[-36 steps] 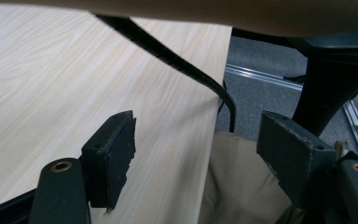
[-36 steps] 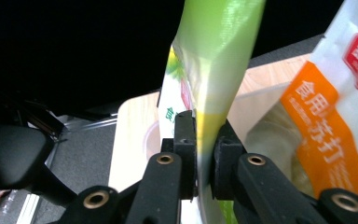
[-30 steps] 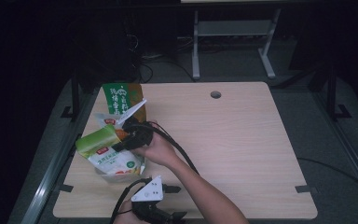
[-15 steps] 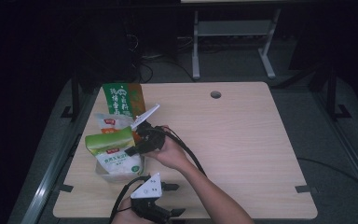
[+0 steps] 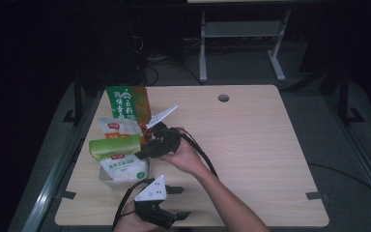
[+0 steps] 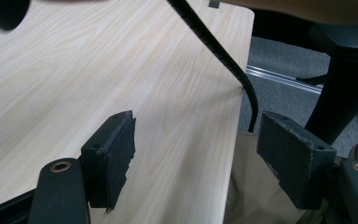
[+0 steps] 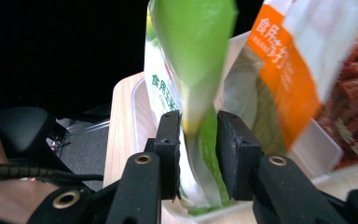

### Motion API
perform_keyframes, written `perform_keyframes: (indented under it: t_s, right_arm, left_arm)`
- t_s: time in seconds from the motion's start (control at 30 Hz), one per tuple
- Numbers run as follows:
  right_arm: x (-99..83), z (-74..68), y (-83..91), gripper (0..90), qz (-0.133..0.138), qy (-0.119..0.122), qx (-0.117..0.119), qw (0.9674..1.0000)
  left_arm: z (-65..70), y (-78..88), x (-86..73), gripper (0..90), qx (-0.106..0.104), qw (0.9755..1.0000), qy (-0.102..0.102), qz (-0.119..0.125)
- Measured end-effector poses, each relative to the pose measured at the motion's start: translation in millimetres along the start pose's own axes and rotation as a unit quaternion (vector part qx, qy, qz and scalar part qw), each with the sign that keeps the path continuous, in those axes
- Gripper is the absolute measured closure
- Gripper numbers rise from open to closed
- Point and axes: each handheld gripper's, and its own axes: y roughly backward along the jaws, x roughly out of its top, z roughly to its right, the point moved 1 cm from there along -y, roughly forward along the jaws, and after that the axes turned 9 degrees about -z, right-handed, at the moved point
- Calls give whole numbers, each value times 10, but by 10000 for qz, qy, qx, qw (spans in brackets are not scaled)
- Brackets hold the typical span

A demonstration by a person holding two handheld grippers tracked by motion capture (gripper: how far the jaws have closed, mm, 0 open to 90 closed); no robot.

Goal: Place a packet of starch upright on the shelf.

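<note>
While my right hand-held gripper [image 7: 198, 154] has just been opening, the green packet [image 7: 193, 70] sits between its jaws; a little gap shows at the pads, so I judge it let go rather than gripped. In the high view the green packet [image 5: 115, 146] lies across the top of the clear tray [image 5: 107, 176] at the table's [image 5: 251, 145] left side, over a white packet [image 5: 123, 166]. An orange-and-white packet [image 5: 118, 126] and a tall green bag [image 5: 127, 102] stand behind it. My left hand-held gripper [image 6: 196, 163] idles at the near edge, jaws apart, nothing between them. Placing looks nearly done; pulling the right one clear remains.
</note>
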Motion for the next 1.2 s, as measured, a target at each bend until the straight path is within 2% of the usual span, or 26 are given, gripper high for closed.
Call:
perform_keyframes:
  t_s: [0.17, 0.4, 0.6, 0.67, 0.87, 1.2]
  right_arm:
    - [-84, 22, 146, 626, 25, -99, -104, 9999]
    - [-200, 61, 283, 579, 85, -204, -229, 9995]
    - [-394, 147, 468, 514, 126, -443, -433, 9980]
    - [-428, 164, 495, 509, 124, -460, -481, 9977]
    - [-623, 242, 666, 494, 129, -712, -628, 9954]
    - [-810, 290, 870, 473, 157, -877, -840, 9925]
  left_arm:
    - [-21, -3, 2, 269, 31, 10000, 81, 14]
    - [-56, -14, -3, 266, 44, 10000, 29, -10]
    - [-90, -16, -22, 267, 59, 9999, 137, -31]
    - [-98, -13, -23, 267, 59, 9999, 153, -32]
    - [-109, -17, -22, 266, 57, 9998, 171, -46]
    - [-124, -43, -20, 257, 63, 9998, 170, -112]
